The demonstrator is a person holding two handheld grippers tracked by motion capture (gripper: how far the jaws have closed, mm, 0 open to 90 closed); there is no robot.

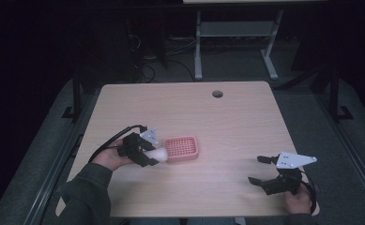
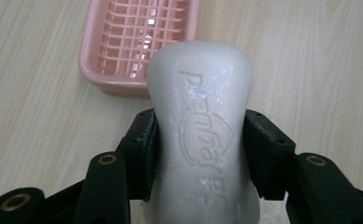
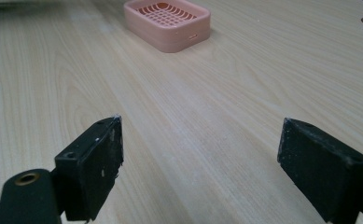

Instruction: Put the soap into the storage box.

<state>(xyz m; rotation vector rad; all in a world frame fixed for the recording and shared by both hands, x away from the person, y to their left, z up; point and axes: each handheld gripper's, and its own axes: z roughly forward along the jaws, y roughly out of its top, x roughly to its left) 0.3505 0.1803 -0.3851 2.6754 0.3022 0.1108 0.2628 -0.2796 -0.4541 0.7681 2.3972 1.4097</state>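
A white bar of soap (image 2: 200, 121) with embossed lettering is clamped between the two black pads of my left gripper (image 2: 200, 154). In the high view the soap (image 1: 159, 153) sits at the left edge of a pink slotted soap dish (image 1: 182, 148), held by the left gripper (image 1: 149, 157) just above the table. The dish (image 2: 132, 42) lies just beyond the soap's tip, and its grid holds nothing. My right gripper (image 1: 257, 169) rests at the table's front right, jaws wide apart with nothing between them (image 3: 200, 158). From there the dish (image 3: 168, 23) stands far off.
The light wooden table (image 1: 236, 122) has a round cable hole (image 1: 217, 93) near its far edge. Beyond the table stand the white legs of a desk frame (image 1: 198, 47) and cables on a dark floor.
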